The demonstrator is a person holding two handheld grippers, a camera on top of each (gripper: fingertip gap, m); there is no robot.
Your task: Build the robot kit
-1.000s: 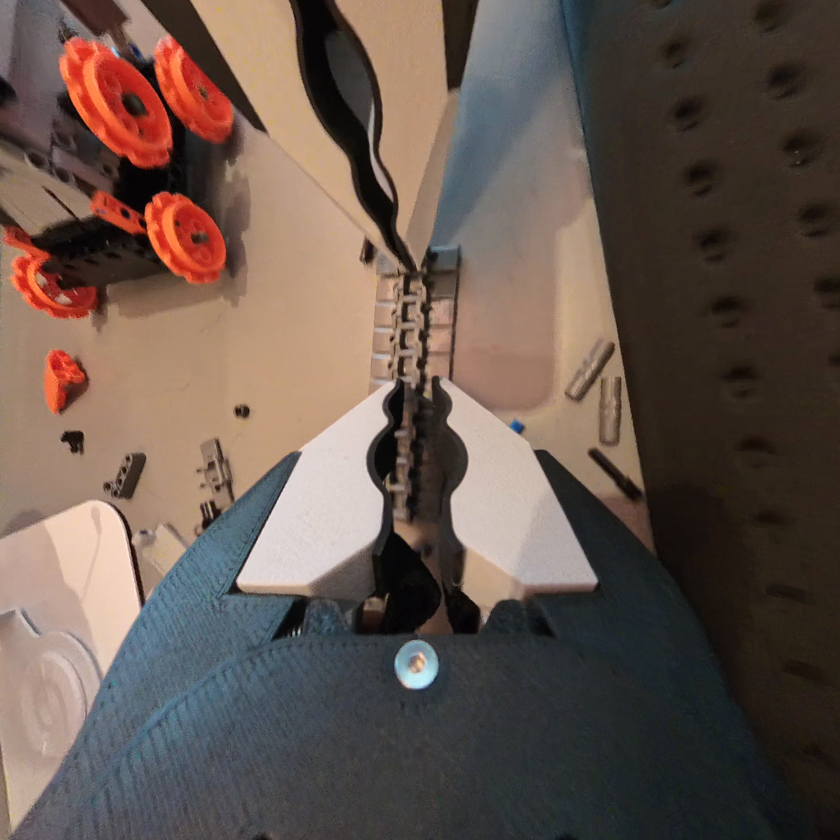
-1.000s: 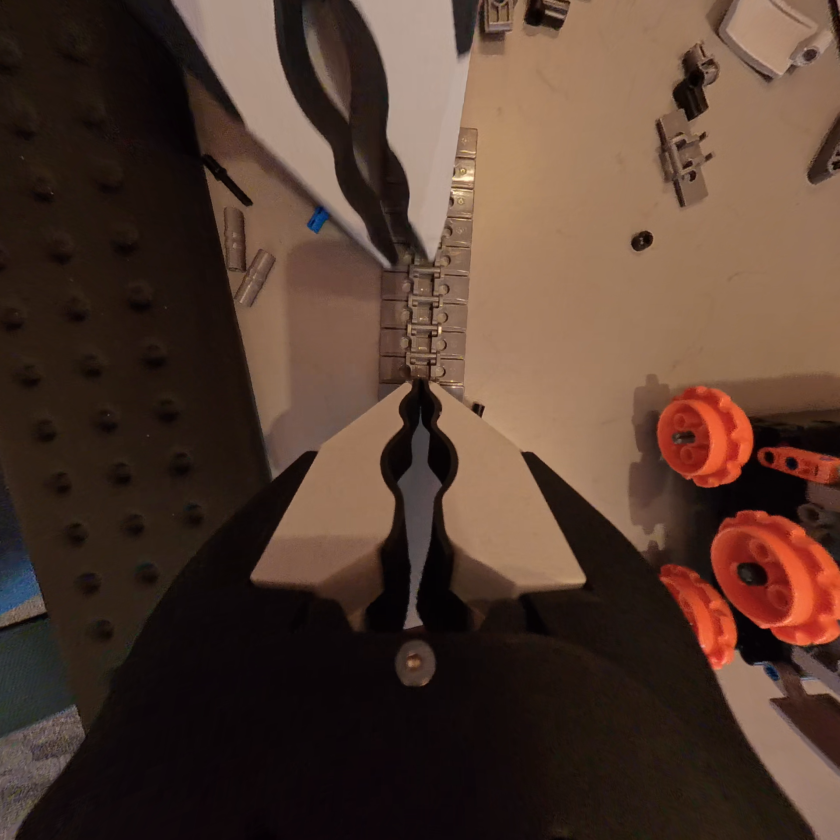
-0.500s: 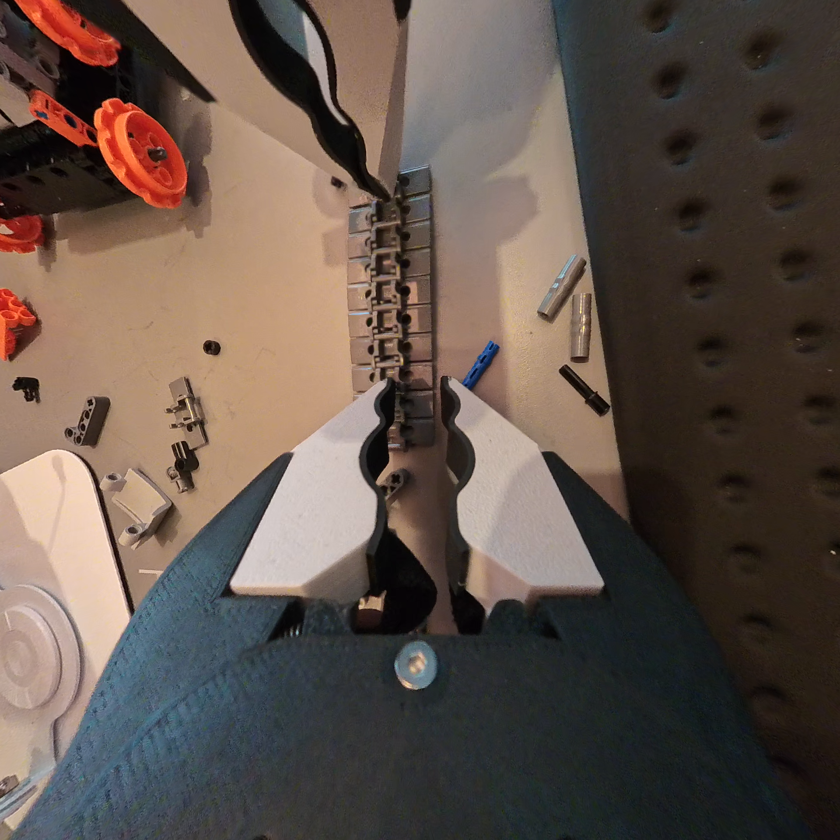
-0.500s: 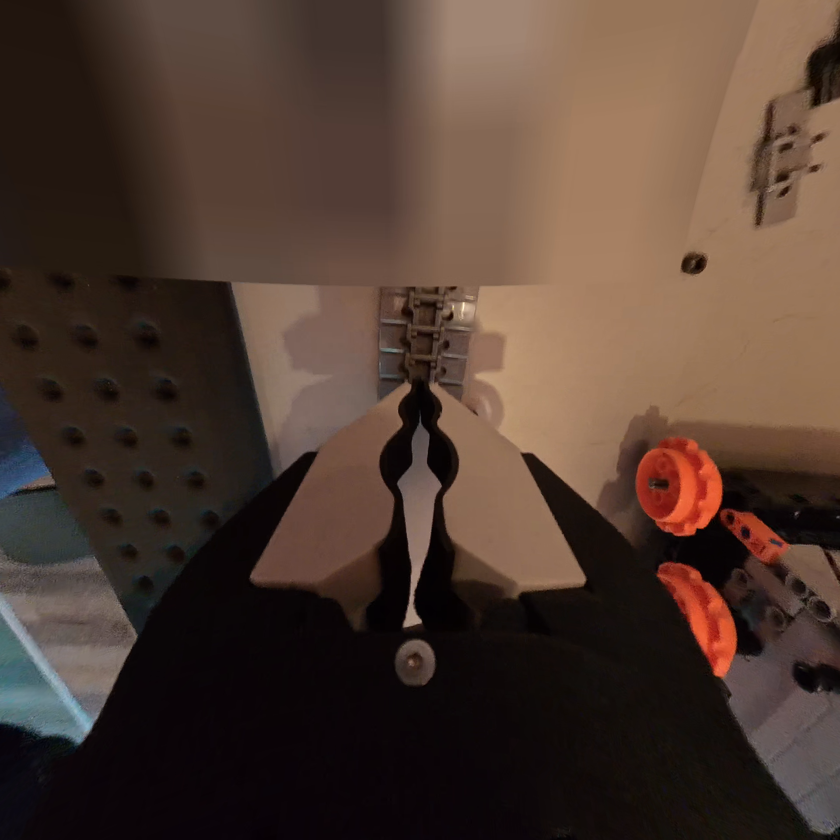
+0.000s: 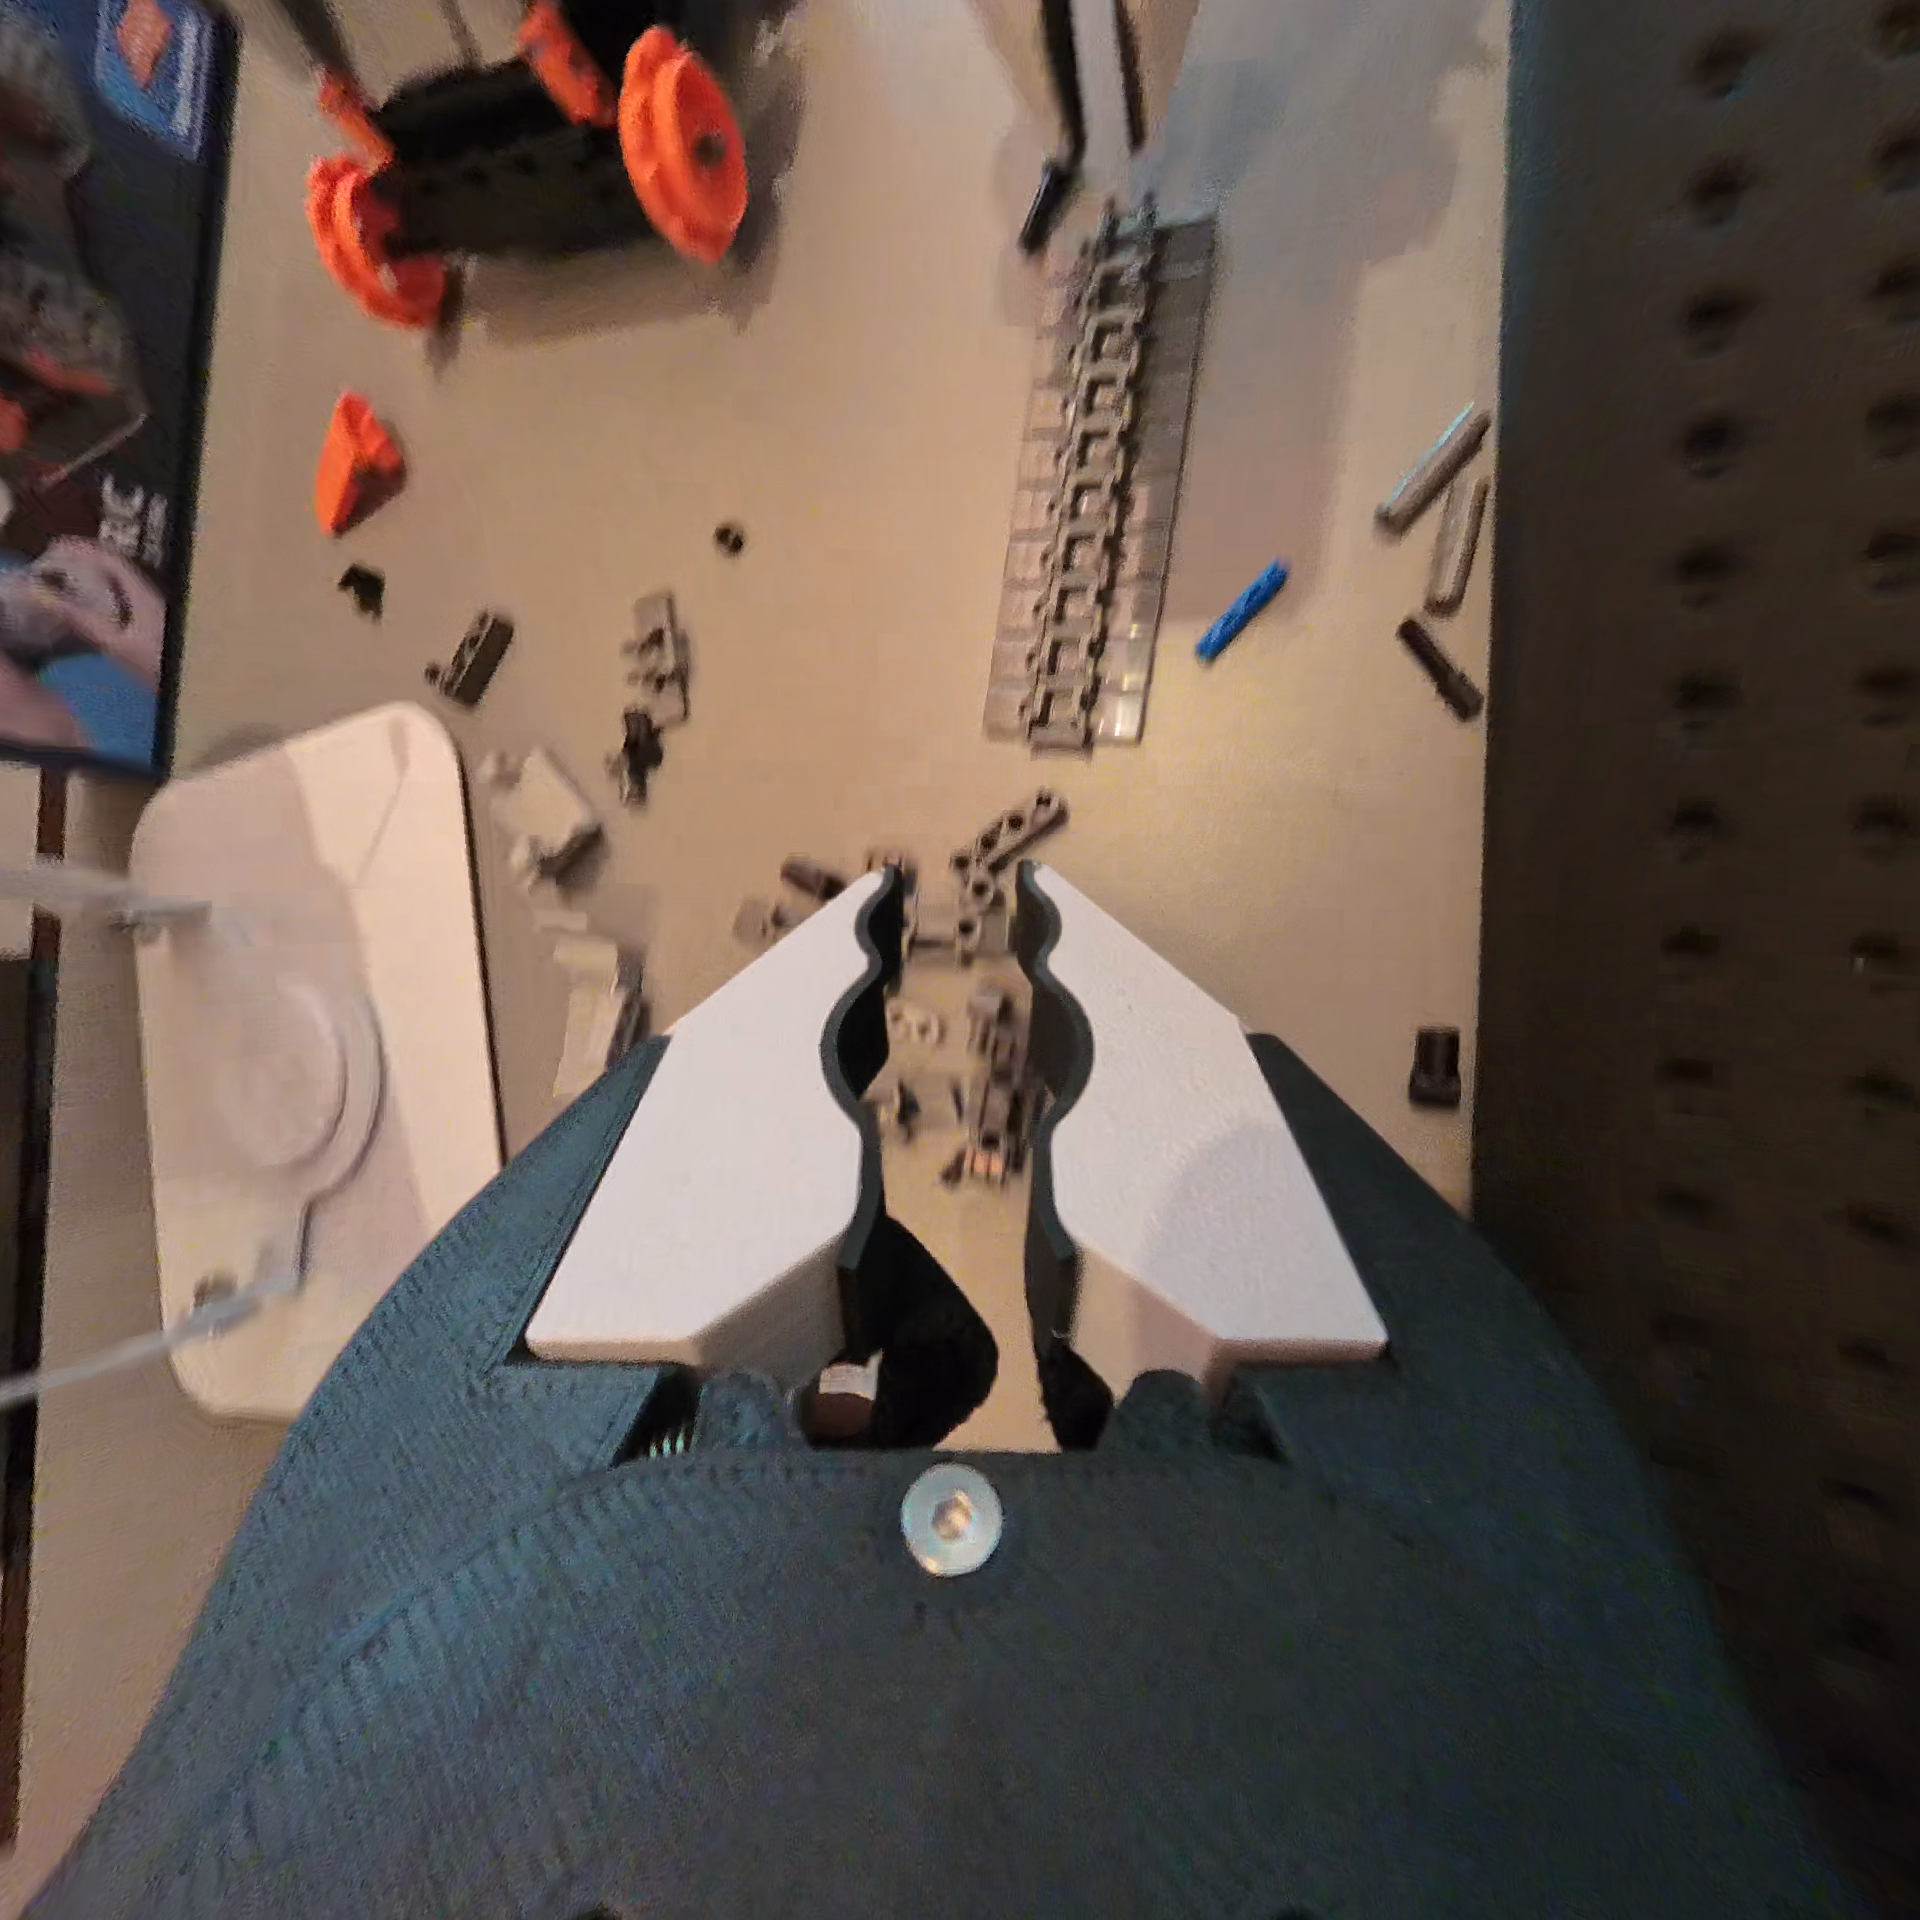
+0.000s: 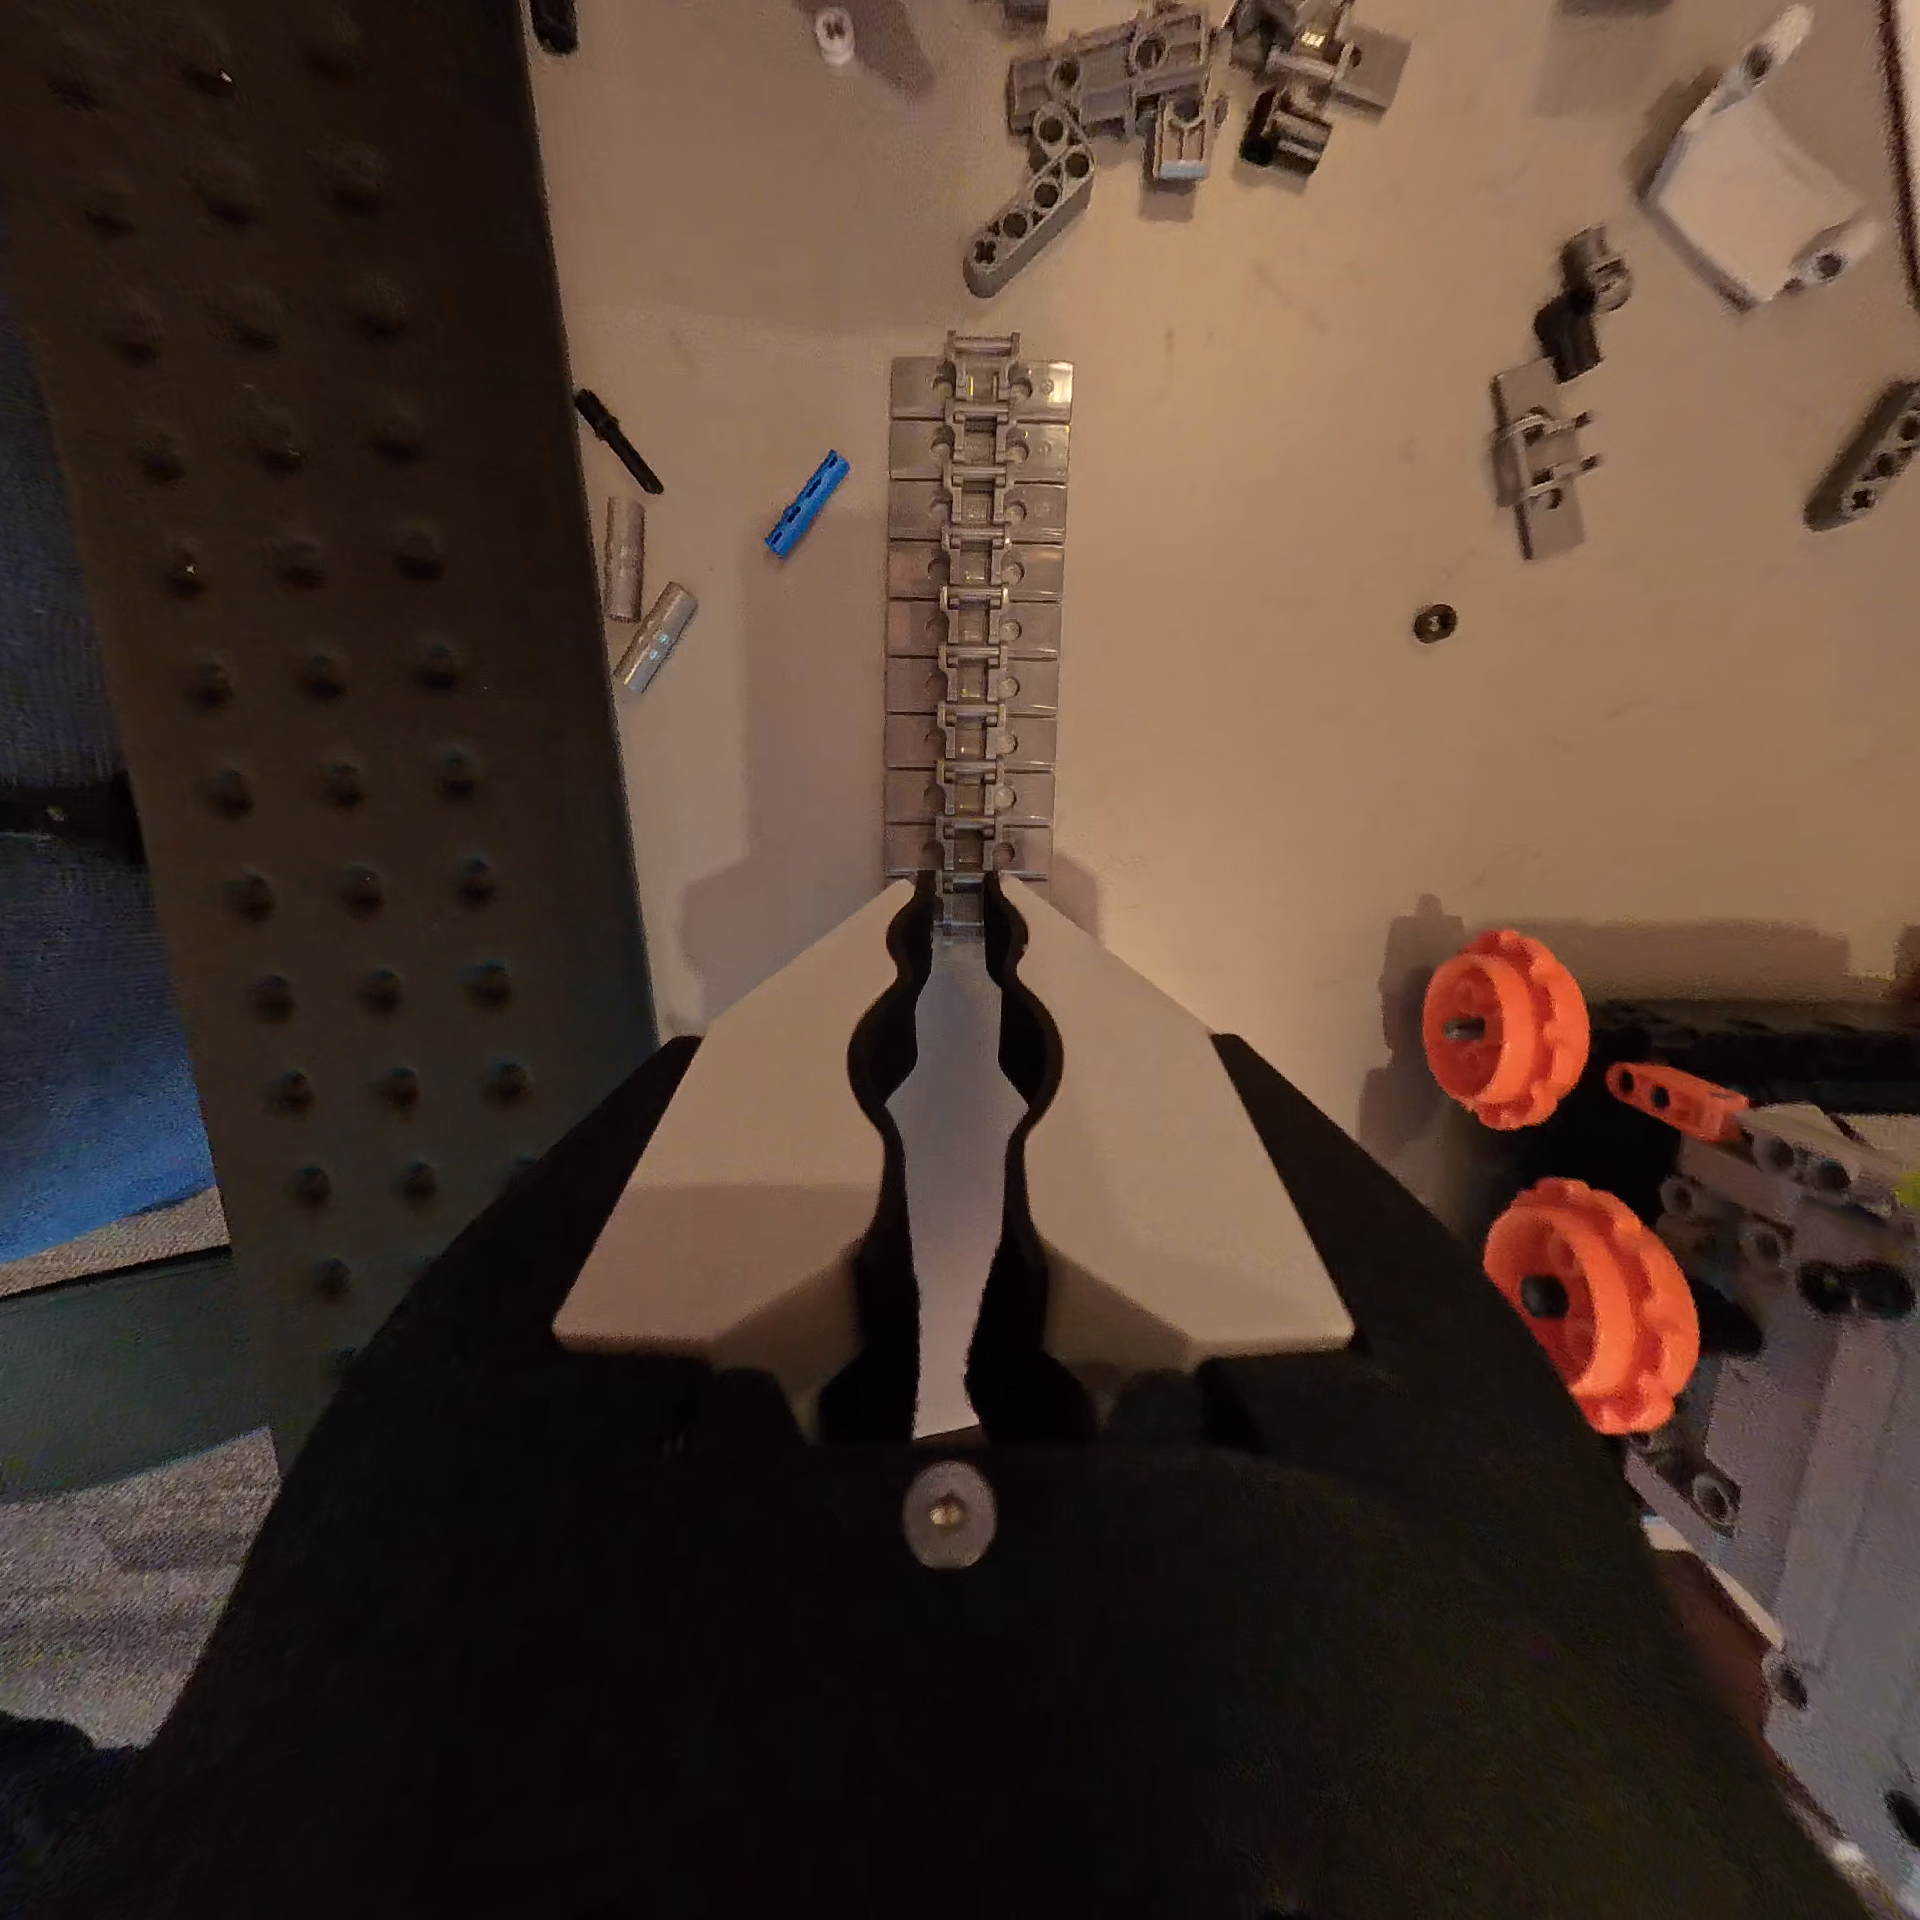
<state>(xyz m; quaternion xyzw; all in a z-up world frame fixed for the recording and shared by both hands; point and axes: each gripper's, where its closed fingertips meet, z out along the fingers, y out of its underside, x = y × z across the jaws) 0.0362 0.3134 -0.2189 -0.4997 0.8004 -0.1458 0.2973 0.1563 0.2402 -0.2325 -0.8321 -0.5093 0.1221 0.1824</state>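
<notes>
1. Tabletop point(image 6: 1299, 727) was beige, faintly scuffed, under dim warm light; objects on it cast soft shadows.
2. Dark studded mat point(image 6: 312, 623) ran along one table edge, also seen in the left view point(image 5: 1704, 727).
3. Past the mat: blue-grey carpet floor point(image 6: 73, 1039).

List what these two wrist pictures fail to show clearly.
- Left wrist view: small grey parts between the left gripper fingers, motion-blurred.
- Right wrist view: track strip end link, hidden between the right gripper fingertips; grip uncertain.
- Right wrist view: orange-wheeled model, cut by the edge.
</notes>
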